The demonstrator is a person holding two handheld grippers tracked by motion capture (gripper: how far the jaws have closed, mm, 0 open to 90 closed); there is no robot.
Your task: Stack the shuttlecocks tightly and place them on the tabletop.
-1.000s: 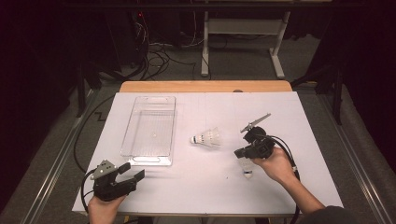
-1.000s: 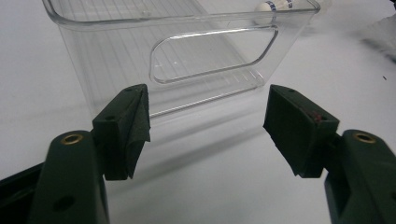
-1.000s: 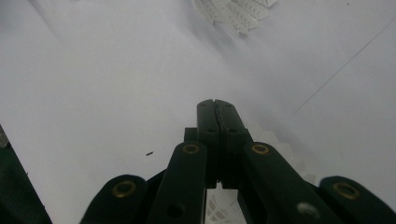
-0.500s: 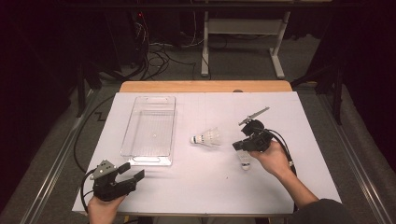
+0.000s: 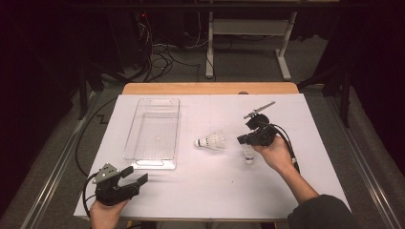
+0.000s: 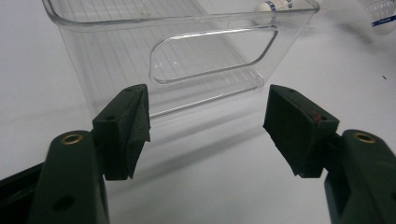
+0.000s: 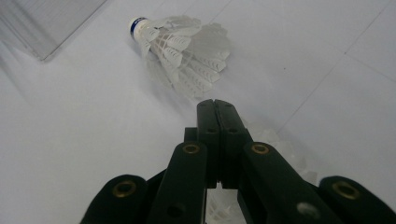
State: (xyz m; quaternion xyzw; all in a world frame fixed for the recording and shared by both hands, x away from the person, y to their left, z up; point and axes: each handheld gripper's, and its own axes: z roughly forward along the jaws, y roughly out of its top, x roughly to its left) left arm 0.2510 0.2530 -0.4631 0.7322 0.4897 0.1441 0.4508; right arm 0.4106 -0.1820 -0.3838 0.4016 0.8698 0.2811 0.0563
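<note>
Shuttlecock (image 5: 211, 141) lies on its side near the middle of my white table (image 5: 200, 191), cork end toward nine o'clock, feathers toward three. My right gripper (image 5: 242, 140) hangs just at its three o'clock side, apart from it, jaws pressed flat together with nothing between them; in the right gripper view the shuttlecock (image 7: 180, 44) sits just past the tips, toward eleven o'clock.

Under that gripper stands a second shuttlecock (image 5: 248, 155), at six o'clock from the tips. The black jaws cover most of it in the right gripper view, so I only catch white feather edges (image 7: 292, 156) and cannot tell whether anything touches it.

At nine o'clock from the lying shuttlecock rests a clear plastic tray (image 5: 154, 133), empty as far as I can see. My left gripper (image 5: 133, 176) waits at the tray's near end, jaws wide apart, holding nothing; its own view faces the tray's handle cut-out (image 6: 212, 53). A thin grey tool (image 5: 259, 109) lies at twelve o'clock from my right hand (image 5: 274, 153), too small to identify.
</note>
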